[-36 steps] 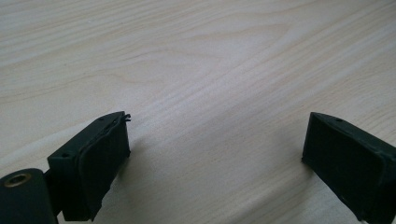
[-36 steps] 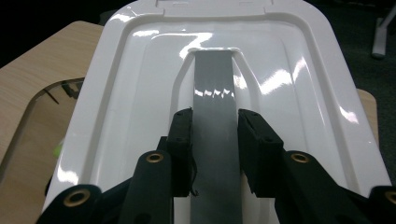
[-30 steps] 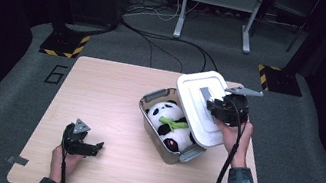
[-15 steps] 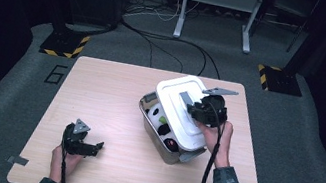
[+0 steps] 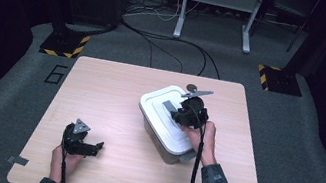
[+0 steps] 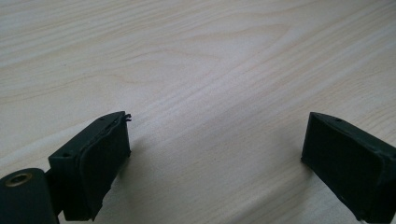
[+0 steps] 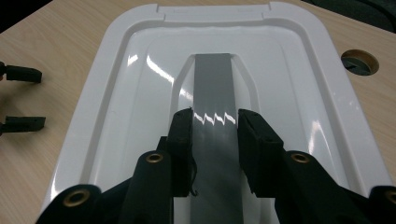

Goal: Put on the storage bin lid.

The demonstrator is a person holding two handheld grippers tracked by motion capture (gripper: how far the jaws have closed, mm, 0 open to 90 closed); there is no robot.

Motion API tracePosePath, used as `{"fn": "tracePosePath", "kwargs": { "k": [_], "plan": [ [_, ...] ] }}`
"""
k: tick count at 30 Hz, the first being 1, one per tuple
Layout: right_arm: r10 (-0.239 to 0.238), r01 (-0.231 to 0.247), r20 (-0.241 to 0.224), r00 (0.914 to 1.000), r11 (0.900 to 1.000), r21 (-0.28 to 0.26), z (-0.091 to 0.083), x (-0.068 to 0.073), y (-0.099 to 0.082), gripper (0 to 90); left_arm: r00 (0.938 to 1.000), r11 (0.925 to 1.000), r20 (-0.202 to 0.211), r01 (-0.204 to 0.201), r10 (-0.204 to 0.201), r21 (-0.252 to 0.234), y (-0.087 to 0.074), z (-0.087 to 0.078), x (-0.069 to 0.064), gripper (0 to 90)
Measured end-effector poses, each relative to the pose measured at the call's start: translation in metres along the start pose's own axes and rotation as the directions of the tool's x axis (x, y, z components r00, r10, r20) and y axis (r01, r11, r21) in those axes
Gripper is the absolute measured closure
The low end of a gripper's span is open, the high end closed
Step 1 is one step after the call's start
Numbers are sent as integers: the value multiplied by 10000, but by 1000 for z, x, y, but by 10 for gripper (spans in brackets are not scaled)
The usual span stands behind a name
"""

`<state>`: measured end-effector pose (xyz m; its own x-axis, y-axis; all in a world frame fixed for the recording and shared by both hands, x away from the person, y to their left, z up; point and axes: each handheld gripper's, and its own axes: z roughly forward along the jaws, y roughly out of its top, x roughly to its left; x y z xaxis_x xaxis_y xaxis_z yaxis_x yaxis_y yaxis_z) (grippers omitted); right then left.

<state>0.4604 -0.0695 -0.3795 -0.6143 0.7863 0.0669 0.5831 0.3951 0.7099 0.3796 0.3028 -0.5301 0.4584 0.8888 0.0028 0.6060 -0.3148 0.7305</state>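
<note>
Right gripper (image 5: 186, 113) is clamped on the flat grey handle strip (image 7: 212, 93) of the white plastic lid (image 5: 166, 117); in the right gripper view both black jaws press the strip's sides at its middle. Lid sits flat on the grey rectangular plastic storage bin (image 5: 166, 148), closing it (contents hidden under the lid). One grey latch tab (image 5: 187, 156) sticks out at the bin's 5 o'clock corner.

Change from earlier frames: one second ago the lid was tilted off toward the bin's 2 o'clock side and a black-and-white panda plush with a green part lay visible inside; half a second ago the lid hung partly over the opening. Now it covers the bin fully. Bin position unchanged; left gripper unchanged.

Left gripper (image 5: 81, 142) rests low at 7 o'clock on the pale wooden table (image 5: 115, 93), jaws spread wide with bare wood between them, holding nothing.

Bin lies right of table centre, near the 3 o'clock edge. Open tabletop from 9 to 12 o'clock. Round cable hole (image 5: 191, 87) at the bin's 12 o'clock, near the far edge.
</note>
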Motion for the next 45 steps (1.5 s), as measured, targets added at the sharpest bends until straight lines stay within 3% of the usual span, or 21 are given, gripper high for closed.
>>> {"fn": "tracePosePath", "kwargs": {
  "k": [11, 18, 24, 27, 31, 38, 45],
  "plan": [
    [-16, 16, -92, 10000, 10000, 11, 2, 3, -6, 670, 10000, 10000, -10, 6, -6, -2, 0, 0, 0, 70],
    [324, -328, -221, 9992, 9993, -175, 3, 1, -10, 671, 10000, 10000, 16, -2, 2, 29, 0, 0, 0, 71],
    [166, -169, -190, 9997, 9997, -181, 3, 2, -10, 669, 10000, 10000, 20, 0, 0, 18, 0, 0, 0, 70],
    [-136, 133, -188, 9997, 9998, -166, 3, 1, -8, 658, 10000, 10000, -4, 3, -3, -6, 0, 0, 0, 71],
    [-116, 105, -273, 9996, 9992, -388, -2, 0, -7, 517, 10000, 10000, -6, 5, -5, 2, 0, 0, 0, 71],
    [203, -216, -129, 9997, 9939, -1078, -28, -8, -14, 203, 10000, 10000, 18, -1, 1, 28, 0, 0, 0, 71],
    [571, -504, 352, 9977, 9845, -1678, -53, -23, -36, 92, 10000, 10000, 21, -3, 3, 17, 0, 0, 0, 71]
  ]
}}
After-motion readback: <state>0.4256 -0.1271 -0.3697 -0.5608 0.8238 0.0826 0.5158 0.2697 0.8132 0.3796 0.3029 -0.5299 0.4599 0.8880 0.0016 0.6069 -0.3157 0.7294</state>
